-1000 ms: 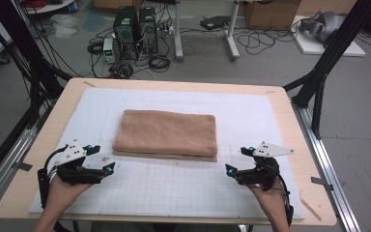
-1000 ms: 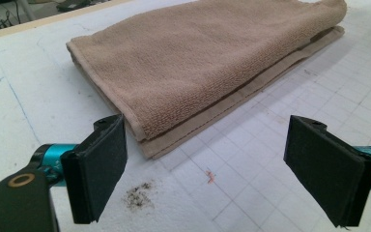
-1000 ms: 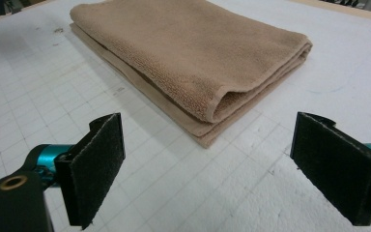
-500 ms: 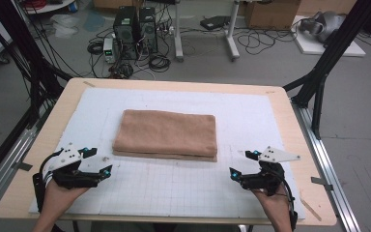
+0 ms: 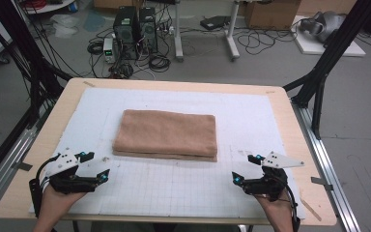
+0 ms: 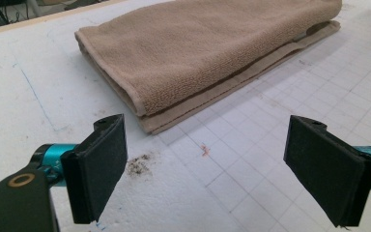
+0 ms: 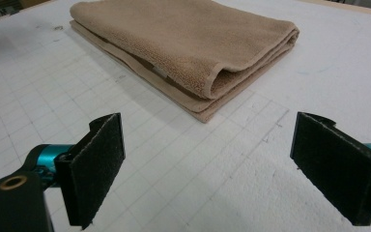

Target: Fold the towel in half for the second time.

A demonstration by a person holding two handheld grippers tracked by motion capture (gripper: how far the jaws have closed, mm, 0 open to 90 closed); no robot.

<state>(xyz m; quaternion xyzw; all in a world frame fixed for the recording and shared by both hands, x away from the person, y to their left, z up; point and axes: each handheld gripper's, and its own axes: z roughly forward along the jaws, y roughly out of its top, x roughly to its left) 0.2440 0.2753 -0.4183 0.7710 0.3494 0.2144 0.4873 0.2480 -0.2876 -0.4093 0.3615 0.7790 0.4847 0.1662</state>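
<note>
White gridded mat carries a folded towel at centre; left gripper and right gripper, jaws spread and empty, flank its near corners, probably staged for a two-handed grasp.

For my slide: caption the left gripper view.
Open left gripper faces the folded brown towel on the gridded white mat.

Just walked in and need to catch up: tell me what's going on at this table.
A person holds a two-jaw gripper in each hand over a white gridded mat. A folded tan towel lies flat in the middle of it. The left gripper and right gripper sit at the near edge, either side of the towel, jaws wide open, touching nothing. The towel is not yet gripped.
</note>
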